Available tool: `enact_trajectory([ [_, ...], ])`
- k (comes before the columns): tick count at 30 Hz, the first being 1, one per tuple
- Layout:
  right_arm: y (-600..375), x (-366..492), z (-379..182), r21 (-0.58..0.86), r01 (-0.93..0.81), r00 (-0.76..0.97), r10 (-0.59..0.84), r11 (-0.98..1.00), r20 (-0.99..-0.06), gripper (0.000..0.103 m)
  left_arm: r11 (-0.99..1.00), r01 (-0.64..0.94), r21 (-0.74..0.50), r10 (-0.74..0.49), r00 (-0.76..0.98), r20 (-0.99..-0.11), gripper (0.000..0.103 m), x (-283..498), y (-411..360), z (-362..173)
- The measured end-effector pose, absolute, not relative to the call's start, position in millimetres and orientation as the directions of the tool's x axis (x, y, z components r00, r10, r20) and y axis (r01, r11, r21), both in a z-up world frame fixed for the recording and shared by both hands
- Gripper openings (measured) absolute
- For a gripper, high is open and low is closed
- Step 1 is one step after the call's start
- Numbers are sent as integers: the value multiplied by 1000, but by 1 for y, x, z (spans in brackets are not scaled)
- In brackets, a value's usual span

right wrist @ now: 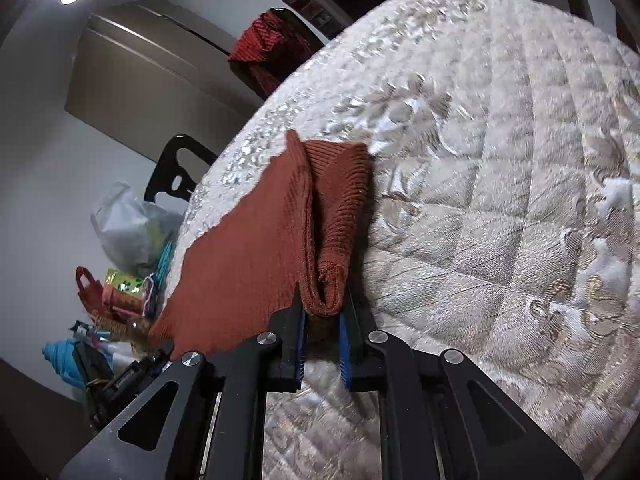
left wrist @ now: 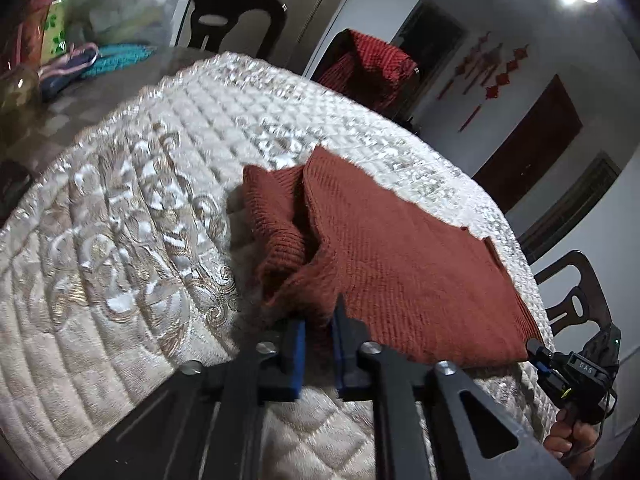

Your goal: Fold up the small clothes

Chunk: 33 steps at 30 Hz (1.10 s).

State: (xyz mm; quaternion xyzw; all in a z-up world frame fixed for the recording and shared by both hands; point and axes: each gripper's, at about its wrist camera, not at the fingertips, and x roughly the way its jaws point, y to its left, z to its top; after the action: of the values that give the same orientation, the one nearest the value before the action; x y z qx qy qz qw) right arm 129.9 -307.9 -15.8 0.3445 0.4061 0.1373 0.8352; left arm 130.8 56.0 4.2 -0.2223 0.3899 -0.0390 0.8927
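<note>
Both grippers are clamped on the near hem of the rust-red knit garment (left wrist: 408,256), which lies part-folded on the quilted cream bedspread (left wrist: 120,240): the left gripper (left wrist: 318,320) pinches a bunched corner between its blue pads, and the right gripper (right wrist: 322,316) pinches the rolled fold at the opposite near corner. To fold cleanly, I judge both corners should rise together, level and taut, then travel over the far edge so the knit lands flat without the loose flap dragging. Each gripper points downward at a slant toward the cloth; a hand (left wrist: 568,444) holding the right tool shows at the left view's edge.
</note>
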Motion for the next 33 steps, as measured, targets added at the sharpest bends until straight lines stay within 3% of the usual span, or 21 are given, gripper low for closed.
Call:
enact_trajectory([
  [16, -322, 43, -16, 651, 41, 586, 510, 758, -630, 12, 879, -63, -472, -310, 676, -668, 9, 30, 52, -3],
  [25, -324, 36, -27, 638, 42, 578, 502, 769, -644, 12, 887, -63, -458, -308, 657, -687, 9, 22, 50, -16],
  [33, -328, 19, -10, 572, 39, 607, 435, 819, -664, 19, 901, -35, -432, -299, 672, -678, 15, 9, 59, -2],
])
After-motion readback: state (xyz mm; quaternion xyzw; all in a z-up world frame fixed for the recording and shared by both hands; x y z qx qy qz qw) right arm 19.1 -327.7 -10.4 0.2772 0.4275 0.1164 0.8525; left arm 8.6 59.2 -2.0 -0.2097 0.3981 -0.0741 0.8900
